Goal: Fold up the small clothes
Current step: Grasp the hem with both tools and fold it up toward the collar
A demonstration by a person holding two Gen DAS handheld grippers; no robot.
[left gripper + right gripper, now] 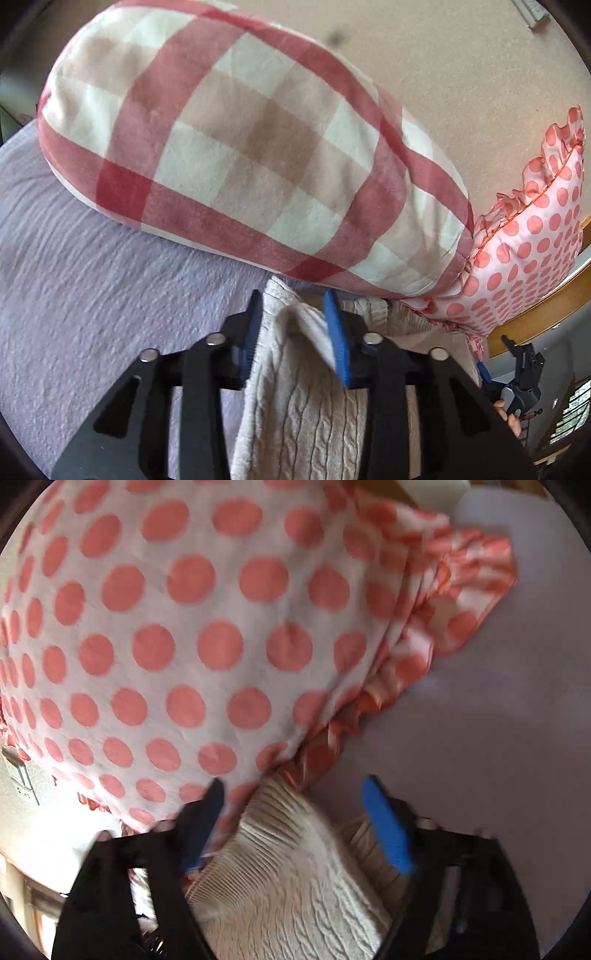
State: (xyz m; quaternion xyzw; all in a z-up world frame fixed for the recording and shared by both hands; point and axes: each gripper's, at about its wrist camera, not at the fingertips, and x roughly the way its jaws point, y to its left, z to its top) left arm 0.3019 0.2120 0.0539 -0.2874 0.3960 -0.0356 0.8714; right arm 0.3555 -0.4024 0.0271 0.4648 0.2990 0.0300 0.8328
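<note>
A cream cable-knit sweater (303, 406) lies on the lilac bedsheet (92, 277). My left gripper (295, 332) straddles its edge, the blue pads (336, 332) apart with a fold of knit between them. In the right wrist view my right gripper (295, 823) is wide open, its pads (386, 827) on either side of the sweater's ribbed edge (266, 830), close under the polka-dot pillow. The right gripper also shows in the left wrist view (524, 376) at the far right.
A red, white and tan checked pillow (240, 147) lies just beyond the sweater. A white pillow with coral dots and a ruffle (192, 635) lies beside it, touching the sweater. A wooden bed frame (546, 314) runs at the right. A beige wall is behind.
</note>
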